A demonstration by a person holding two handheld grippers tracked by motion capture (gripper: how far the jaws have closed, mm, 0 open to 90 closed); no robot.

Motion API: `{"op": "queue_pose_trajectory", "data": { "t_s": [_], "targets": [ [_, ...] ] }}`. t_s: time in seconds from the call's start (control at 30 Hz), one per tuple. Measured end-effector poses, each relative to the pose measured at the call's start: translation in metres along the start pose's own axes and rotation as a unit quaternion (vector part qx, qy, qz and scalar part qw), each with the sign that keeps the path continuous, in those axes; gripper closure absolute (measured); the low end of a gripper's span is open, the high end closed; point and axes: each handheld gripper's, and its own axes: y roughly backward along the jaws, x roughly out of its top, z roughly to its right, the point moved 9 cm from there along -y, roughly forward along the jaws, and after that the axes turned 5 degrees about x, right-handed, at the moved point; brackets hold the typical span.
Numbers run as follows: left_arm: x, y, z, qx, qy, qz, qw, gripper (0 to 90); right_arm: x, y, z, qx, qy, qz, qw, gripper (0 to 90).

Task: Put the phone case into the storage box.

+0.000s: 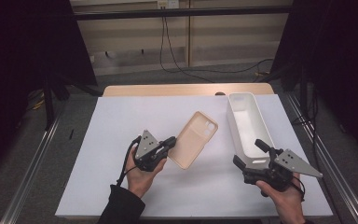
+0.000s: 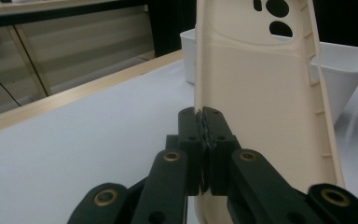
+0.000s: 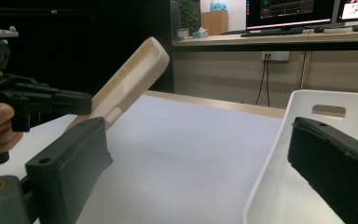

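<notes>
Phone case (image 1: 193, 139): a beige, empty shell, lifted off the white table (image 1: 121, 140) and tilted, its camera-hole end pointing up and away towards the bin; in the left gripper view its hollow inside faces us.
Left gripper (image 1: 170, 142): jaws pressed together on the near edge of the phone case, pinching the thin wall between the pads. Gripping one edge probably leaves the rest of the shell free to be passed on or dropped in.
Right gripper (image 1: 248, 153): jaws spread wide and holding nothing, set around the near end wall of the bin, one jaw outside it and one over its inside, neither pad pressing that I can see.
Bin (image 1: 235, 122): a long white tub with handle slots, standing upright and empty along the right side of the table, just beside the raised case.
Likely purpose: the open right gripper looks placed to steady the bin while the case is brought over; that is my guess.
Risk: a thin edge pinch could let the case swivel.
</notes>
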Motion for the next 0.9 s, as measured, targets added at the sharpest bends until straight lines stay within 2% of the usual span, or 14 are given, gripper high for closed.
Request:
{"op": "queue_pose_trajectory", "data": {
  "t_s": [0.23,0.4,0.57,0.9],
  "targets": [
    [0.002,-0.007,0.006,-0.002,-0.001,0.002,1.0,87.7,0.007,-0.02,-0.004,0.01,-0.017,-0.001,0.9998,11.6],
    [0.007,-0.014,0.013,-0.009,-0.007,0.003,0.9999,87.7,0.015,-0.032,-0.006,0.01,-0.018,0.0,0.9998,15.0],
    [0.004,-0.018,0.02,-0.015,-0.006,0.006,0.9999,87.7,0.016,-0.043,-0.007,0.009,-0.022,-0.004,0.9997,19.9],
    [0.007,-0.016,0.017,-0.012,-0.003,0.013,0.9998,87.7,0.014,-0.058,-0.014,0.001,-0.029,-0.024,0.9993,30.0]
  ]
}}
